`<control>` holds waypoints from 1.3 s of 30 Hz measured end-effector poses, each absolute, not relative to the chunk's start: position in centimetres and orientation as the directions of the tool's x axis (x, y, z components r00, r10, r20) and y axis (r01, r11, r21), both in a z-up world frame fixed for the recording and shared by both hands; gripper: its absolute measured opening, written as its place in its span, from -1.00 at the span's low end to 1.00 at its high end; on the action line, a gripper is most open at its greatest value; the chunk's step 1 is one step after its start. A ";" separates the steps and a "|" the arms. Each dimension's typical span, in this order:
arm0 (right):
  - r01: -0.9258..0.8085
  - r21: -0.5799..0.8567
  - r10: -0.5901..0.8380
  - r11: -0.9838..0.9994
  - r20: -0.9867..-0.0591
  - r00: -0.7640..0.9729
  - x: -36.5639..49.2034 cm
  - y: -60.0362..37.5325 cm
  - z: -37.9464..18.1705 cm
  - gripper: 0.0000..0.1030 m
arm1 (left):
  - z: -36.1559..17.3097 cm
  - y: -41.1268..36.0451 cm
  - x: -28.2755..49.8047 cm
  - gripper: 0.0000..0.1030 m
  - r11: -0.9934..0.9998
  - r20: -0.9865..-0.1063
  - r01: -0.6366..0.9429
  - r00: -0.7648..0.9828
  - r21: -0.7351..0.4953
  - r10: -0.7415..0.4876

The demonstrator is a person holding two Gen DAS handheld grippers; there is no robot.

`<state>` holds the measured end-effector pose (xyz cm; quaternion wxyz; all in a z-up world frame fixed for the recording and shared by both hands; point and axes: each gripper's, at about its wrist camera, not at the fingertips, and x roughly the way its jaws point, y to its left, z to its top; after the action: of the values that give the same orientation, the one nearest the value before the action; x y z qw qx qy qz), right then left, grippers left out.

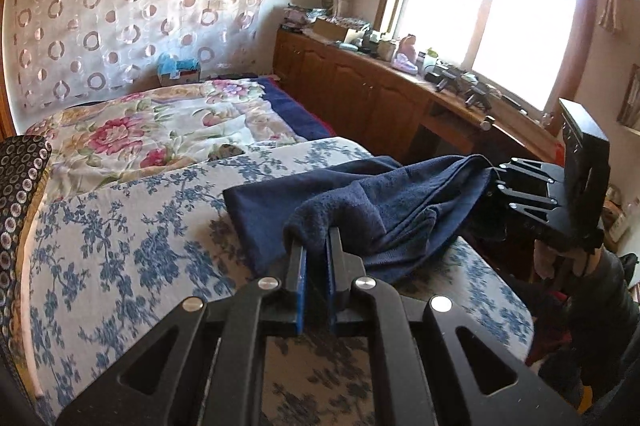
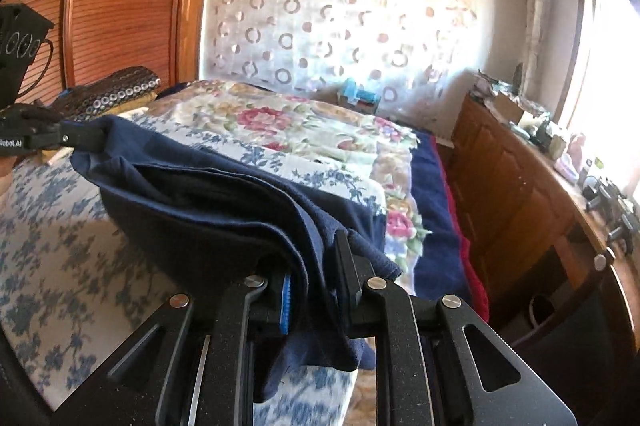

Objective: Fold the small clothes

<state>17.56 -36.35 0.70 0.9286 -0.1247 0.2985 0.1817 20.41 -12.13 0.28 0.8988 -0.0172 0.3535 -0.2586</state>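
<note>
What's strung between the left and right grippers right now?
Only the navy cloth, spanning from the right gripper to the left gripper, each shut on an end. The right wrist view shows it best.

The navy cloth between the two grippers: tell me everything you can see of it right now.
The navy cloth is dark blue, soft and terry-like, doubled into several layers. The left gripper pinches one end and the right gripper clamps the other, so it hangs slack between them. In the left wrist view its far part rests on the blue-flowered bedcover.
</note>
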 end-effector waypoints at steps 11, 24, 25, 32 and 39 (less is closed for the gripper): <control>-0.440 -0.070 0.294 0.895 -0.648 0.703 23.0 -36.5 -1.0 -0.71 | -1.5 -12.4 24.9 -0.82 0.885 -0.660 0.427 0.614 -0.184 -0.433; -0.392 -0.015 0.275 0.920 -0.689 0.671 29.5 -36.5 -1.1 0.06 | -0.9 -10.5 25.6 -0.25 0.904 -0.637 0.404 0.662 -0.139 -0.394; -0.374 -0.017 0.263 0.927 -0.681 0.684 29.9 -36.7 -0.8 0.17 | -1.3 -10.6 25.9 -0.25 0.905 -0.648 0.404 0.654 -0.136 -0.389; -0.225 -0.114 0.111 0.968 -0.611 0.783 30.4 -38.1 1.8 0.23 | -4.3 -11.7 28.5 -0.25 0.911 -0.726 0.386 0.583 -0.147 -0.364; -0.233 -0.040 0.156 0.972 -0.633 0.758 29.7 -39.9 2.2 0.31 | -6.7 -12.0 31.6 -0.25 0.919 -0.769 0.356 0.534 -0.171 -0.351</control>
<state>29.70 -39.93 2.22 0.9358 -0.0581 0.3318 0.1040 31.56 -12.05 -6.70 0.8759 0.0032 0.4383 -0.2017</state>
